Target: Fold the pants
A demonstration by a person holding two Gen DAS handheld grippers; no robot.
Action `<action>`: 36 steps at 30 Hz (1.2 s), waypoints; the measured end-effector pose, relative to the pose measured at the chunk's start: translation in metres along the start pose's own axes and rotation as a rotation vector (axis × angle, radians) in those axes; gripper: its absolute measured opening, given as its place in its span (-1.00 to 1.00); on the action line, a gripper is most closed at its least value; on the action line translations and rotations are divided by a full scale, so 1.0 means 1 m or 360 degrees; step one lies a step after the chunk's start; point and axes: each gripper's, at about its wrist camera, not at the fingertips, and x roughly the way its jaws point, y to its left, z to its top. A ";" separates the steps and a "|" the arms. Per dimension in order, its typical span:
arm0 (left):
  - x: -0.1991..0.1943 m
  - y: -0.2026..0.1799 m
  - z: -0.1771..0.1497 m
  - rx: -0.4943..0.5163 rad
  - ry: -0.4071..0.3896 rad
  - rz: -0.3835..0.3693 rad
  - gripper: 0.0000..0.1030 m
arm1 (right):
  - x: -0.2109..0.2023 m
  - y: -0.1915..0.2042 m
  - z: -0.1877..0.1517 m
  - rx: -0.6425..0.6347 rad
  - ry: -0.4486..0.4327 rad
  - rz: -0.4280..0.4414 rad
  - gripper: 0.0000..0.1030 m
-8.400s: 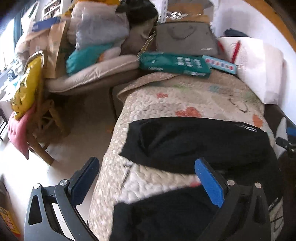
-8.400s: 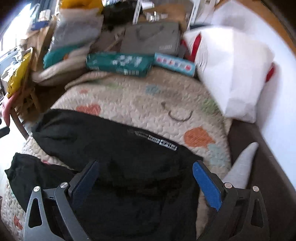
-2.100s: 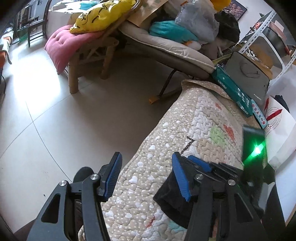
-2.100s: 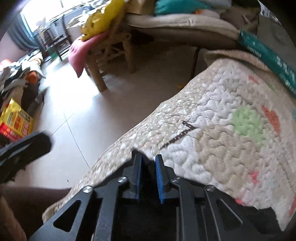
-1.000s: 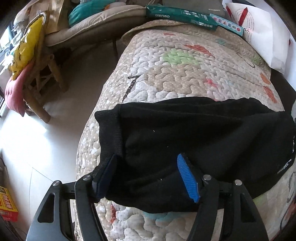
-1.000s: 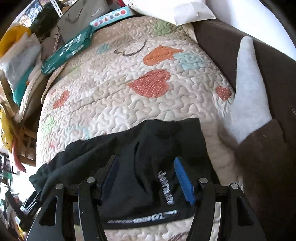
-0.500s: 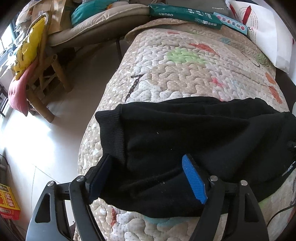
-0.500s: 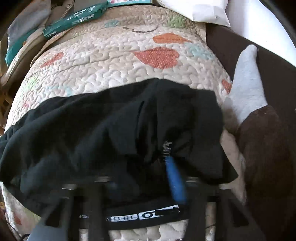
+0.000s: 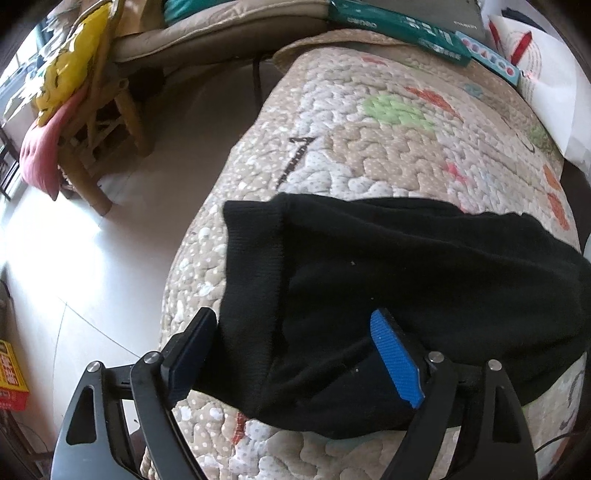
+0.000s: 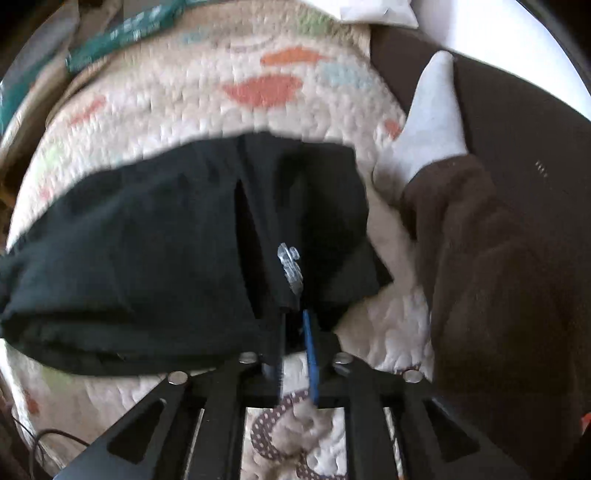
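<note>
Two tools: left tool [image 9: 295, 354] opening astride black pants [image 9: 406, 266], right tool [image 10: 295, 332] closing on them

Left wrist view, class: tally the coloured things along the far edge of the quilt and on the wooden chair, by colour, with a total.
Green box: 1
Blue box: 1
Yellow cushion: 1
Pink cushion: 1
Total: 4
</note>
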 end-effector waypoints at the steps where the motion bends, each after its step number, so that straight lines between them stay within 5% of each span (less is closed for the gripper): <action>1: -0.004 0.001 0.000 -0.0003 -0.0023 -0.0009 0.65 | -0.005 0.001 0.000 0.0009 -0.0034 -0.0016 -0.46; 4: -0.017 -0.002 0.000 0.0009 -0.0101 -0.0088 0.65 | -0.036 0.011 -0.003 -0.0046 -0.0259 0.0047 0.09; 7: -0.020 -0.012 -0.001 0.0070 -0.0116 -0.0130 0.65 | -0.046 0.029 -0.009 -0.0105 -0.0234 0.0455 0.09; 9: -0.017 -0.019 -0.005 0.0117 -0.0089 -0.0141 0.65 | -0.038 0.036 -0.012 -0.0064 -0.0166 0.0586 0.08; 14: -0.007 -0.028 -0.009 0.0220 -0.0018 -0.0013 0.65 | -0.009 0.049 -0.011 -0.0019 -0.0096 0.0499 0.04; 17: -0.007 -0.024 -0.009 0.0197 -0.0017 -0.0032 0.65 | -0.009 0.081 -0.016 -0.0216 -0.0188 0.0402 0.04; 21: -0.006 -0.023 -0.010 0.0205 -0.0014 -0.0017 0.65 | -0.016 0.120 -0.026 -0.0393 -0.0229 0.0544 0.04; 25: -0.006 -0.024 -0.010 0.0208 -0.0015 -0.0006 0.65 | -0.006 0.165 -0.031 -0.0660 -0.0272 0.0519 0.04; 27: -0.006 -0.024 -0.010 0.0209 -0.0014 -0.0005 0.65 | 0.000 0.171 -0.032 -0.0692 -0.0286 0.0478 -0.19; 29: -0.006 -0.022 -0.009 0.0196 -0.0003 0.0003 0.65 | -0.002 0.168 -0.029 -0.0669 -0.0258 0.0514 -0.70; 36: -0.007 -0.007 -0.013 0.0140 0.0071 0.0043 0.65 | -0.012 0.153 -0.040 -0.0607 -0.0068 0.0660 -0.95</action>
